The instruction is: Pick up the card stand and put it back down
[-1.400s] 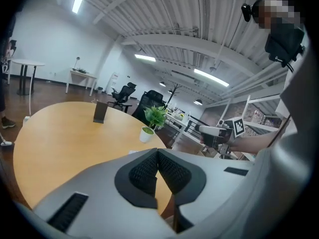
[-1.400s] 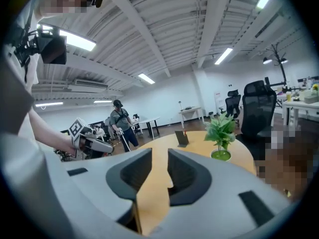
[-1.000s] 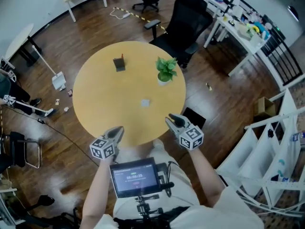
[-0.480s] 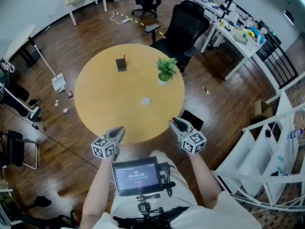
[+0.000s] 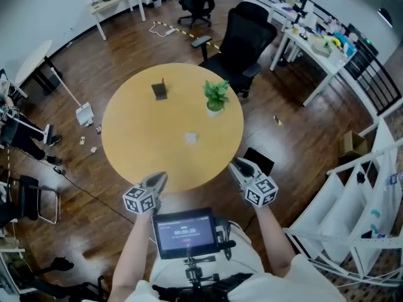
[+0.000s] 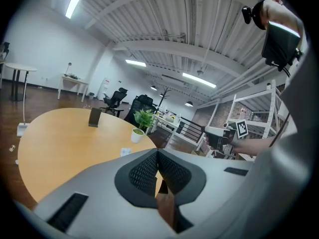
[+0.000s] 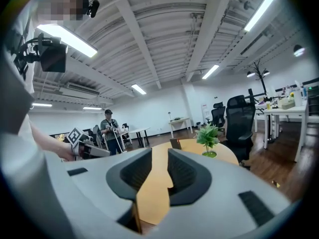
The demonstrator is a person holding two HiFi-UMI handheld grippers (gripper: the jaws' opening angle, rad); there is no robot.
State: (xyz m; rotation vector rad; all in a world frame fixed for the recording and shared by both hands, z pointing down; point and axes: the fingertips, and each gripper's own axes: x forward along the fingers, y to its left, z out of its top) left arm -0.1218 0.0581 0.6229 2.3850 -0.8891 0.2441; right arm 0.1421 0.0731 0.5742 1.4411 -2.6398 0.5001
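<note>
Head view: you're holding left gripper (image 5: 158,179) and right gripper (image 5: 238,166) at table (image 5: 135,145) lower edge; card stand (image 5: 159,90) sitting upper centre, well apart. Left gripper view: jaws pressing together, empty. Right gripper view: jaws standing apart, empty; long reach risking knocking plant (image 7: 208,134).

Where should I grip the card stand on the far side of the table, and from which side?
Probably its upper edge, from above on the near side. The card stand stands upright, seemingly a thin dark panel, apart from the potted plant, so jaws can close across its flat faces. The right gripper has its jaws apart.
</note>
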